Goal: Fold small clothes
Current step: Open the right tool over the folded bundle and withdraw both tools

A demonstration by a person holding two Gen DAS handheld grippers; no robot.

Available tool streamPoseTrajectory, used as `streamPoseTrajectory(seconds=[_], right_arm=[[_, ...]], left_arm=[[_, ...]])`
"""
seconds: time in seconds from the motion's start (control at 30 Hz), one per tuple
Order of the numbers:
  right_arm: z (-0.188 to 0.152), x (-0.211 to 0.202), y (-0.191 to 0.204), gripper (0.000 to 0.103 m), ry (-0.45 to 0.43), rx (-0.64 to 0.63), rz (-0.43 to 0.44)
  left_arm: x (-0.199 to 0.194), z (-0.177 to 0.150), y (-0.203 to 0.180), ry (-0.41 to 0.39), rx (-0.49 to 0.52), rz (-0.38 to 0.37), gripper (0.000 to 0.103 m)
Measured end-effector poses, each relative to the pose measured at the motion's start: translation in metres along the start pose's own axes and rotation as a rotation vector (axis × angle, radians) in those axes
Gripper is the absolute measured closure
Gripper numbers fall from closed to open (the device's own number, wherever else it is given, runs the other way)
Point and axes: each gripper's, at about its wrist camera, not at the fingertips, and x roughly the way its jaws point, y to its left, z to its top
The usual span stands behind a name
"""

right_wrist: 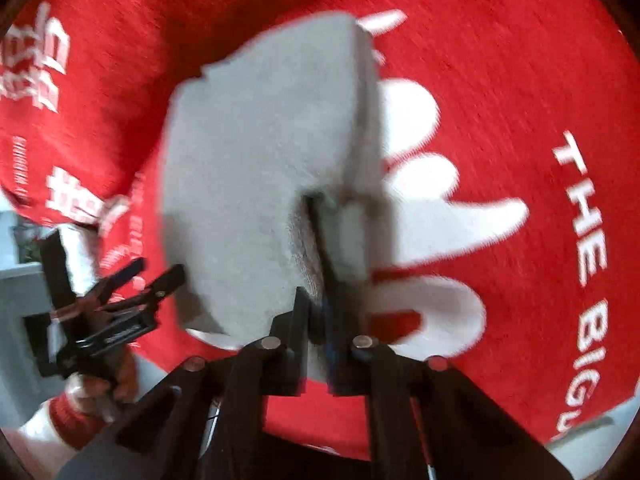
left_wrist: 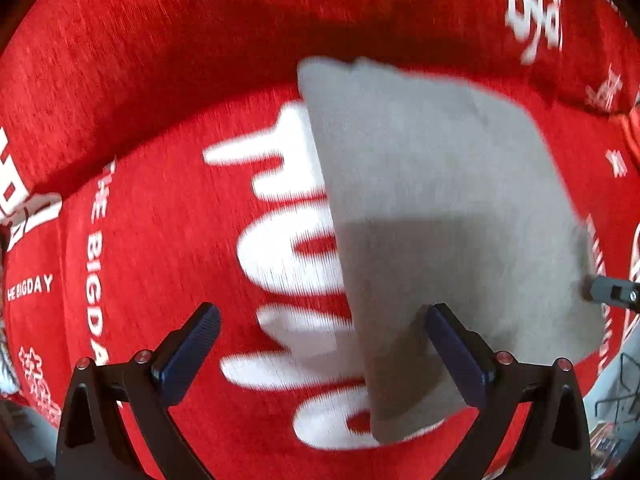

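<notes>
Grey cloth [left_wrist: 440, 208] [right_wrist: 260, 168], small and soft, spread across a red cover [left_wrist: 160, 240] [right_wrist: 500, 120] printed with large white lettering. Right gripper [right_wrist: 320, 216] clamped on the cloth's near edge, pinching a fold between its fingers. Left gripper [left_wrist: 322, 330] spread wide, empty, hovering beside the cloth's other edge.

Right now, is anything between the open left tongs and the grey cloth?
Nothing visible. The left tongs stand open with the grey cloth already reaching between the fingers, over the red printed cover. The right tongs are shut on its other edge.
</notes>
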Motion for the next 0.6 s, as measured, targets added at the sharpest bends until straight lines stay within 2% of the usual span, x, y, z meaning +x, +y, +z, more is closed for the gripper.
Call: streamPoseTrajectory(seconds=[0.07, 0.13, 0.3, 0.43, 0.6], right_arm=[[0.000, 0.010, -0.009, 0.096, 0.001, 0.005, -0.032], [0.003, 0.016, -0.013, 0.095, -0.013, 0.006, -0.021], [0.002, 0.010, -0.009, 0.089, -0.036, -0.025, -0.051], [-0.018, -0.002, -0.020, 0.083, -0.046, 0.056, -0.051], [-0.028, -0.013, -0.017, 0.082, -0.068, 0.115, -0.070]], left_arm=[[0.013, -0.012, -0.005, 0.039, -0.004, 0.007, 0.000], [0.019, -0.019, -0.007, 0.060, -0.019, 0.008, 0.000], [0.018, -0.024, -0.007, 0.051, -0.048, 0.003, 0.000], [0.016, -0.025, -0.006, 0.049, -0.036, -0.009, 0.000], [0.008, -0.026, -0.001, 0.043, -0.018, -0.014, 0.000]])
